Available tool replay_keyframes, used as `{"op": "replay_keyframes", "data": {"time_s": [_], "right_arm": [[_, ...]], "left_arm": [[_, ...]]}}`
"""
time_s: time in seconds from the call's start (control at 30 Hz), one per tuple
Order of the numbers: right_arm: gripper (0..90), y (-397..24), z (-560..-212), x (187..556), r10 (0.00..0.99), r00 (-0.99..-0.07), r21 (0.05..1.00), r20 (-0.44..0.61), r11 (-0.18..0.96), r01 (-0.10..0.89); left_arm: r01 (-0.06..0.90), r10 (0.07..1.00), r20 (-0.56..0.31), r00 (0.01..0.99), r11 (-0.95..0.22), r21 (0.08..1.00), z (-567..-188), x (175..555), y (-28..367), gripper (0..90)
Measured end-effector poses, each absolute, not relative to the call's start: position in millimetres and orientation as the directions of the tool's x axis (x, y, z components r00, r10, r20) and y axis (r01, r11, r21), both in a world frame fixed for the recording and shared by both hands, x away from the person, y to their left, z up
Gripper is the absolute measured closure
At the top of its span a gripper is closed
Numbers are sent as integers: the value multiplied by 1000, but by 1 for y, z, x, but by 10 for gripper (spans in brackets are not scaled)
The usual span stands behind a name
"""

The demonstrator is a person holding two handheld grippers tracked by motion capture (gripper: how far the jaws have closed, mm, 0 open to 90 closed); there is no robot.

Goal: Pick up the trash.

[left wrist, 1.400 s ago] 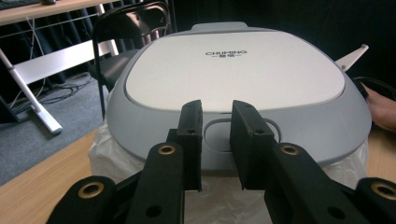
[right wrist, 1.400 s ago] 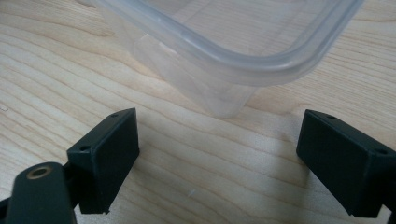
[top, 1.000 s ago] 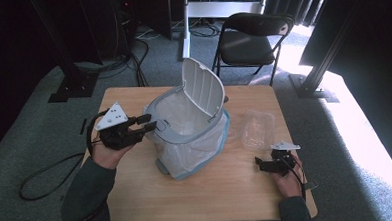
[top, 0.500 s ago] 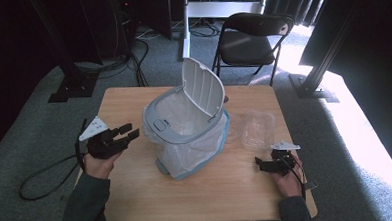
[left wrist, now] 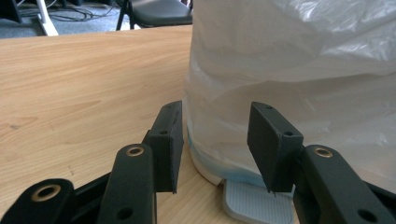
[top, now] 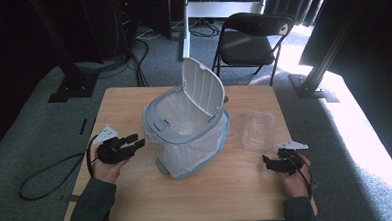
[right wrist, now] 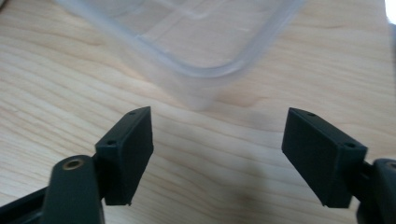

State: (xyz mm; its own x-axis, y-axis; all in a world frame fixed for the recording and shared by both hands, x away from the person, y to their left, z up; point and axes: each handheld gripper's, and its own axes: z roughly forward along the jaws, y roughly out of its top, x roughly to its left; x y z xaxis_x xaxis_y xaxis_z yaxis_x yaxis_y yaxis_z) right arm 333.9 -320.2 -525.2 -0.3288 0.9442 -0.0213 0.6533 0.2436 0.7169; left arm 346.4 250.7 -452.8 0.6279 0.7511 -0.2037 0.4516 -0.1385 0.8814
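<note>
The table [top: 133,100] carries a bagged bin [top: 187,136], its base largely hidden under plastic. A clear tray [top: 258,129] lies to its right, cropped in the right gripper view. Left gripper [top: 135,141] and right gripper [top: 266,162] both gape empty.

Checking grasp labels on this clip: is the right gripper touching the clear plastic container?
Apart. In the right gripper view, the right gripper stands open with bare table between its jaws and the clear plastic container.
</note>
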Motion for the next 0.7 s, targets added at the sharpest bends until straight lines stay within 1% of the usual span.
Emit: {"op": "replay_keyframes", "data": {"time_s": [0.13,0.3,0.4,0.5,0.63,0.7], "right_arm": [[288,-331,-515,329,952,-306,729,-34,233,644],[320,-340,-500,324,953,-302,774,1,190,603],[332,-339,-493,325,953,-302,793,2,182,581],[373,-335,-488,335,954,-301,802,-1,181,569],[433,-330,-488,356,956,-294,791,11,172,588],[489,-328,-491,365,955,-295,782,26,165,602]], "left_arm": [[448,750,-200,630,-142,883,-452,346,250,560],[453,753,-210,623,-128,882,-454,347,252,559],[455,754,-216,621,-122,882,-456,348,252,559],[457,751,-215,624,-128,880,-456,350,251,559],[454,747,-219,627,-123,882,-455,351,248,559],[455,745,-218,630,-127,881,-455,352,247,559]]}}
